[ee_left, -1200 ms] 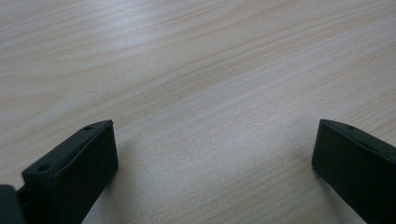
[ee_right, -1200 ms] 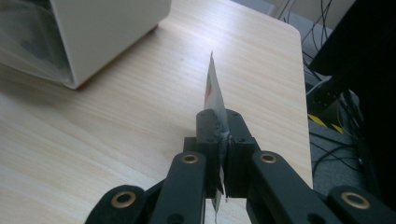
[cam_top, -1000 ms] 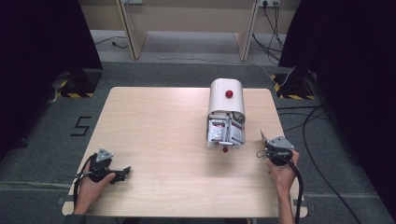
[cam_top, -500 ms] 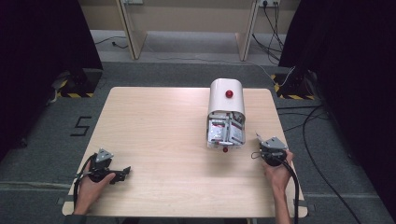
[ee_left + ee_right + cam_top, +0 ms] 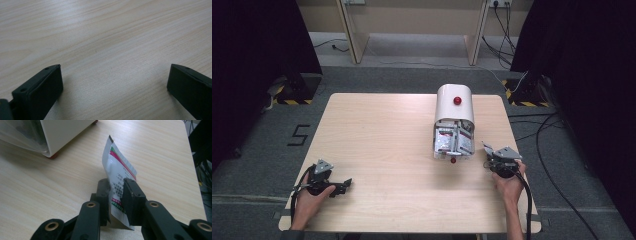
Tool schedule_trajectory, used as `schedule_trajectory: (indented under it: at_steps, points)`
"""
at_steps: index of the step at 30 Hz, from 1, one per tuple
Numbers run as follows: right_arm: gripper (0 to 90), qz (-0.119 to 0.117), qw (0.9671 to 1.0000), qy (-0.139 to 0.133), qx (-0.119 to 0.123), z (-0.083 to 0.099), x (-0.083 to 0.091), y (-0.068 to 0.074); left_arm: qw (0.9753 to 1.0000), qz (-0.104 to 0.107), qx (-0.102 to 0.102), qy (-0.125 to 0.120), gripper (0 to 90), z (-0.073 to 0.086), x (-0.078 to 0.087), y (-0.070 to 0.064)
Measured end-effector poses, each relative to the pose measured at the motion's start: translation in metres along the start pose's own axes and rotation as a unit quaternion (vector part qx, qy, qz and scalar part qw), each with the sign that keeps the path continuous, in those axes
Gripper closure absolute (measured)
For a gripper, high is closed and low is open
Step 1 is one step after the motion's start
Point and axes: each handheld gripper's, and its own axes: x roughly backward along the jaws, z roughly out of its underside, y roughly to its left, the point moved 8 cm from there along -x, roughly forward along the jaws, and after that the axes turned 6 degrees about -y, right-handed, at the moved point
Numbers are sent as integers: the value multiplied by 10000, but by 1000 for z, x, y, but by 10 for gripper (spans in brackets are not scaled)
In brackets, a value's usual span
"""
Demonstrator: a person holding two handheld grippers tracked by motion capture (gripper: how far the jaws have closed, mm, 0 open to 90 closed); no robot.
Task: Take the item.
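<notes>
Right gripper (image 5: 117, 192) is clamping a small printed packet (image 5: 120, 170) between closed jaws, holding it upright over the table (image 5: 377, 135), just off the white box (image 5: 454, 120) at its 4 o'clock. Left gripper (image 5: 113, 82) is resting at the table's 7 o'clock, jaws spread wide and empty.

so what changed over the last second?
The right gripper, shut on a packet, slid a little left toward the white box and slightly nearer the person. The left gripper stayed open on the table; the box didn't move.
</notes>
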Motion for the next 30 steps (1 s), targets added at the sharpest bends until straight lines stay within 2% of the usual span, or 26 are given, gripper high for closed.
schedule_trajectory:
  at_steps: [10, 14, 17, 21, 30]
  points:
    - [656, -190, 9993, 11, -334, 0, -2, 4, 10000, 0, -1, 1, 0, 0, 0, 0]
    - [614, -325, 9983, -26, -480, -1, -1, 5, 10000, -2, -2, 3, 0, 0, 0, 0]
    - [582, -329, 9973, -18, -658, -1, -1, 5, 10000, 0, -2, 0, 0, 0, 0, 0]
    - [529, -366, 9966, 33, -738, 0, -2, 6, 10000, 1, -6, 2, 0, 0, 0, 0]
    - [473, -432, 9954, -25, -855, -1, -1, 6, 10000, -1, -6, 4, 0, 0, 0, 0]
